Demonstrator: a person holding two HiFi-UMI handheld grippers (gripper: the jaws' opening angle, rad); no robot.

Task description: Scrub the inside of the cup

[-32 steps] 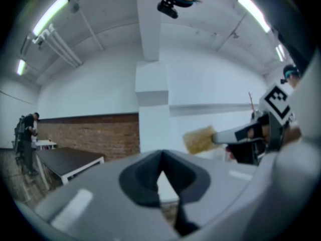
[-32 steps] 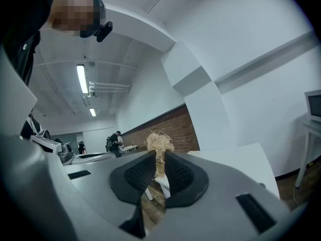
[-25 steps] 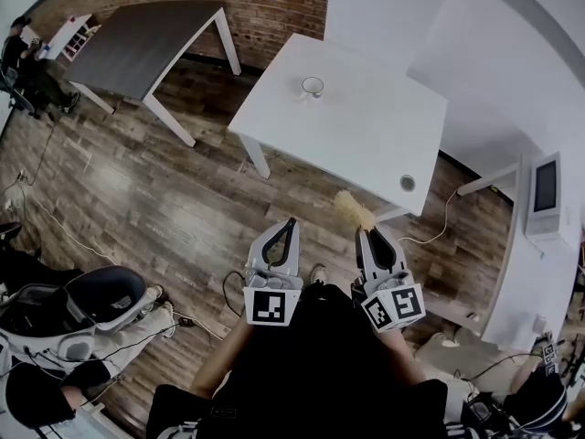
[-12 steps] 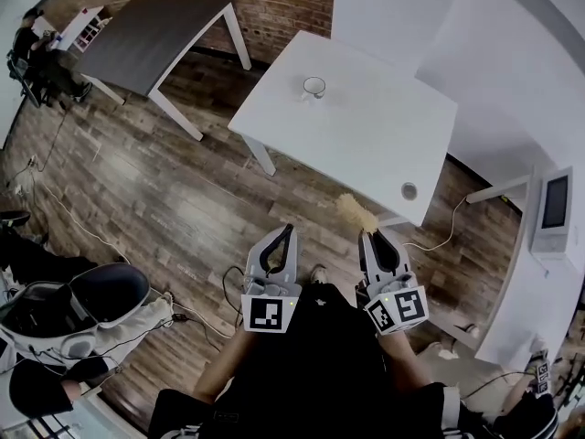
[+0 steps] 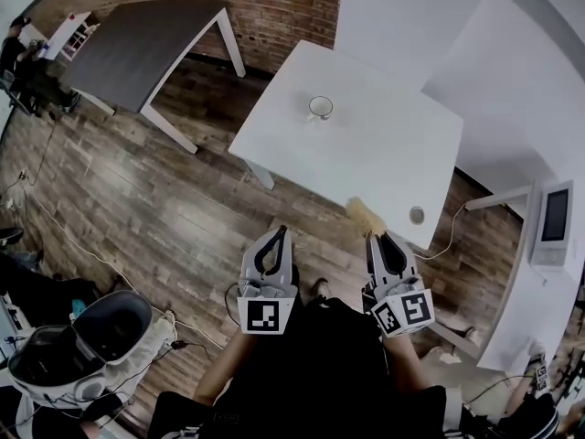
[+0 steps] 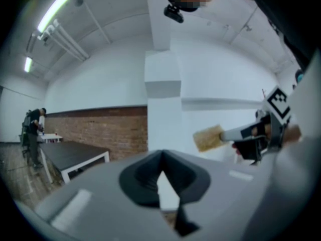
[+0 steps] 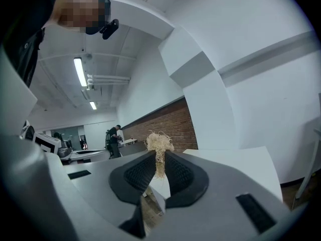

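Observation:
A small white cup [image 5: 319, 108] stands alone on the white table [image 5: 366, 163], far ahead of both grippers. My right gripper [image 5: 381, 239] is shut on a straw-coloured scrubber [image 5: 365, 215], whose frayed tuft [image 7: 159, 142] sticks up past the pads. The same scrubber [image 6: 208, 137] shows in the left gripper view, off to the right. My left gripper [image 5: 279, 234] is shut with nothing in it, held over the wooden floor beside the right one. Both are close to the person's body, short of the table's near edge.
A dark table [image 5: 146, 44] stands at the left against the brick wall [image 5: 265, 3]. A white desk with a monitor [image 5: 554, 218] runs along the right. A wheeled chair [image 5: 91, 337] and cables lie on the floor at lower left. People stand at far left [image 5: 23, 53].
The view has shifted a little; the table and cup sit slightly lower and nearer in the frame. Both grippers keep their pose, the right still holding the scrubber.

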